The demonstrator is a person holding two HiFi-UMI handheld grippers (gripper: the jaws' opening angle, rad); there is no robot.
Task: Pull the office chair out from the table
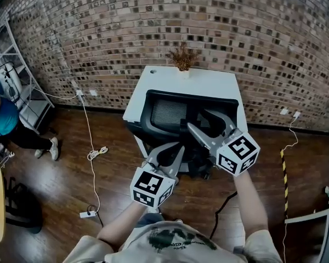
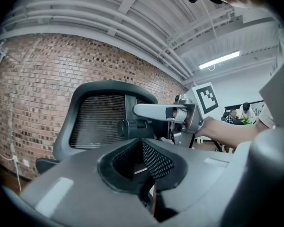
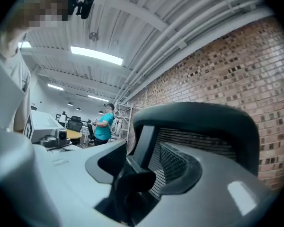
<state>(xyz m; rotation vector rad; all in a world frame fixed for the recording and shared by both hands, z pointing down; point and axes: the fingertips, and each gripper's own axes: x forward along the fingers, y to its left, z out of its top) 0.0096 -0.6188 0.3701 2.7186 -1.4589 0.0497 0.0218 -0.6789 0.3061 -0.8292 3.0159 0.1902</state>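
A black office chair [image 1: 170, 114] with a mesh back stands tucked against the front of the white table [image 1: 203, 84]. My left gripper [image 1: 167, 152] hovers just behind the chair's back, with its jaws spread and nothing between them. In the left gripper view the gripper [image 2: 142, 160] faces the mesh back [image 2: 94, 122], and one of the right gripper's fingers [image 2: 151, 111] reaches across at the top. My right gripper [image 1: 205, 124] is open higher up, over the chair's back. In the right gripper view the jaws [image 3: 137, 169] stand wide around the back's black centre post without pressing on it.
A brick wall runs behind the table, and a dried plant [image 1: 182, 58] stands on the table's far edge. A white cable and power strip [image 1: 90, 212] lie on the wooden floor at left. A person in teal [image 1: 0, 114] stands by a metal shelf [image 1: 11, 75].
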